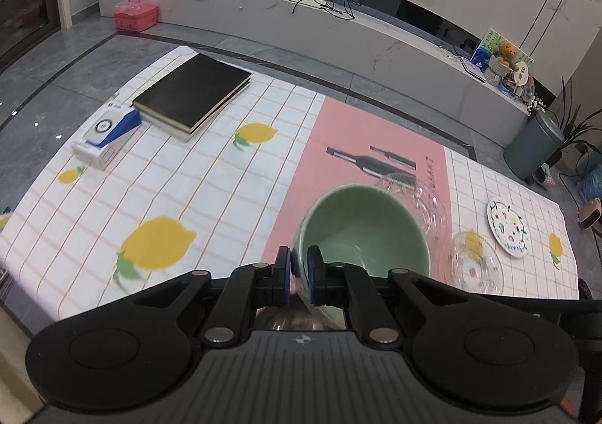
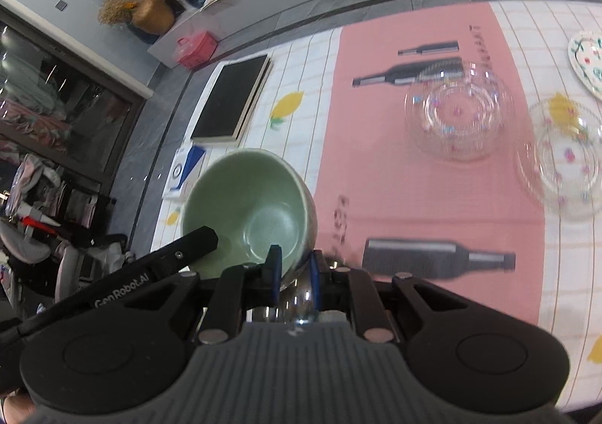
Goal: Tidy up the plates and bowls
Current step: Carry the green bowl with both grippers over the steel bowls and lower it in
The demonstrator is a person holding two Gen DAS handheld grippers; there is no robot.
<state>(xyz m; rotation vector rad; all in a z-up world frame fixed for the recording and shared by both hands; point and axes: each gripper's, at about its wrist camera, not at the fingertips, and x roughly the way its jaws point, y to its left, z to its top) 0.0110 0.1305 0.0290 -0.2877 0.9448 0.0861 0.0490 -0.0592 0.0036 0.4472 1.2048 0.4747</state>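
With rim pinched between both, green bowl (image 1: 361, 232) in left hand-held gripper (image 1: 299, 273) and right hand-held gripper (image 2: 295, 273).

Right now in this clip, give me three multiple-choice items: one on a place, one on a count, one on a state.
1. The black notebook lies on:
A the pink mat
B the lemon tablecloth
C the floor

2. Clear glass dishes on the table:
A two
B none
C five

3. The green bowl is:
A flat on the table
B upside down
C held by both grippers

1 B, lemon-print cloth surrounds it.
2 A, a bowl and a plate.
3 C, left gripper and right gripper pinch its rim.
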